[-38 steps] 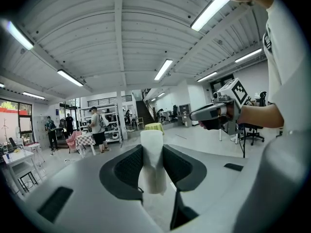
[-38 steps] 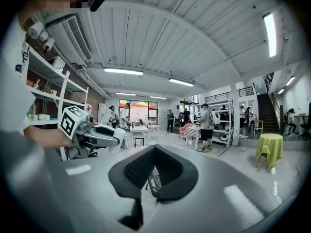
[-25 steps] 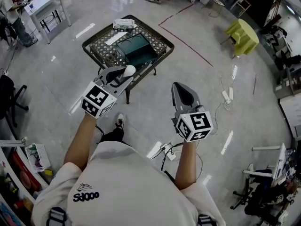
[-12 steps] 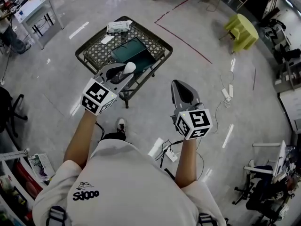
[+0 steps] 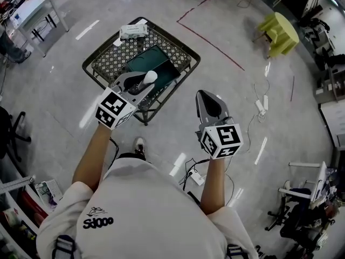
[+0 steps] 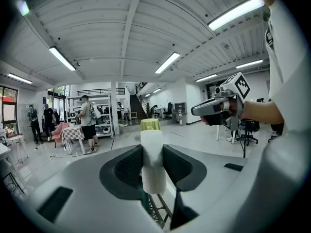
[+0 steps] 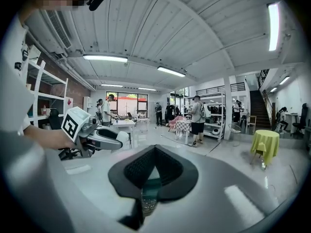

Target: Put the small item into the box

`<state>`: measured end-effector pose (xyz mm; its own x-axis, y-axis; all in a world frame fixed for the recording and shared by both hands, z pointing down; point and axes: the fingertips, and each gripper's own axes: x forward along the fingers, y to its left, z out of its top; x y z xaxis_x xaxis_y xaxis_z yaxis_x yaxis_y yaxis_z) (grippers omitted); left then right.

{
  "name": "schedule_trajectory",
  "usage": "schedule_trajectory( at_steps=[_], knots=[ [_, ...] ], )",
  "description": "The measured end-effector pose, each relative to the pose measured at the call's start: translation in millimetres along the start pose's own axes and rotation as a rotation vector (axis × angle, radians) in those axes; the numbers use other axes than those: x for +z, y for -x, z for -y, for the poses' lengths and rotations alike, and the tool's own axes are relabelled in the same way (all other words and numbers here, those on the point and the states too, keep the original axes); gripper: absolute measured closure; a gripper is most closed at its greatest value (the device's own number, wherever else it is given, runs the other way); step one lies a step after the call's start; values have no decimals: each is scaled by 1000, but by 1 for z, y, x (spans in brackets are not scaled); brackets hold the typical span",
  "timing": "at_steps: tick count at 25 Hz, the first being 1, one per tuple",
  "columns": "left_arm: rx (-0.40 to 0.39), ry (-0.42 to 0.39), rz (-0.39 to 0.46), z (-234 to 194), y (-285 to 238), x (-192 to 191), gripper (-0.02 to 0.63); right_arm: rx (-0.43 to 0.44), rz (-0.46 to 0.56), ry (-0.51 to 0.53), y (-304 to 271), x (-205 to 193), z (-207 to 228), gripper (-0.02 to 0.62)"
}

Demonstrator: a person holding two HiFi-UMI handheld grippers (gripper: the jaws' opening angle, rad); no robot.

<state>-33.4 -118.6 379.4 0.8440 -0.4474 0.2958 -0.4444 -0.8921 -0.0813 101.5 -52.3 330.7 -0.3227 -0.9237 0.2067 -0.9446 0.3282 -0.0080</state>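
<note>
A small white cylinder (image 5: 149, 78) is pinched upright between the pads of my left gripper (image 5: 144, 82), which hangs over the near edge of a low lattice-top table (image 5: 105, 60). In the left gripper view the cylinder (image 6: 152, 159) fills the gap of the left gripper (image 6: 153, 165). A dark green open box (image 5: 154, 63) lies on the table just beyond it. My right gripper (image 5: 207, 98) is held over the floor to the right of the table, shut and empty; in its own view the right gripper (image 7: 154, 152) has its pads meeting at the tip.
A white packet (image 5: 132, 31) lies at the table's far edge. A yellow-draped round table (image 5: 279, 34) stands at the back right. Power strips and cables (image 5: 260, 108) lie on the floor to the right. A white desk (image 5: 31, 5) is at the far left.
The table and box have drawn nearer in the head view. My left gripper with the white cylinder now hangs over the table's near edge. The right gripper has hardly moved.
</note>
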Motion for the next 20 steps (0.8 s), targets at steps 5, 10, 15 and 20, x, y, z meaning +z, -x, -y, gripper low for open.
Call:
schedule_trajectory(
  at_steps=[5,10,15,20],
  knots=[
    [-37,3,-30,-25,-24,-11,479,-17,-17,-23,-30,-5,11,586],
    [-75,-8,-57,-43,-45,-23,477,-45,-30,-38,-54,-10,20,586],
    [-117,-33,-81,-55,-63,-29,479,-81,-33,-53,-71,-10,30,584],
    [-143,-32,-100,-63,-83,-38,479,-89,-30,-80,-83,-15,41,584]
  ],
)
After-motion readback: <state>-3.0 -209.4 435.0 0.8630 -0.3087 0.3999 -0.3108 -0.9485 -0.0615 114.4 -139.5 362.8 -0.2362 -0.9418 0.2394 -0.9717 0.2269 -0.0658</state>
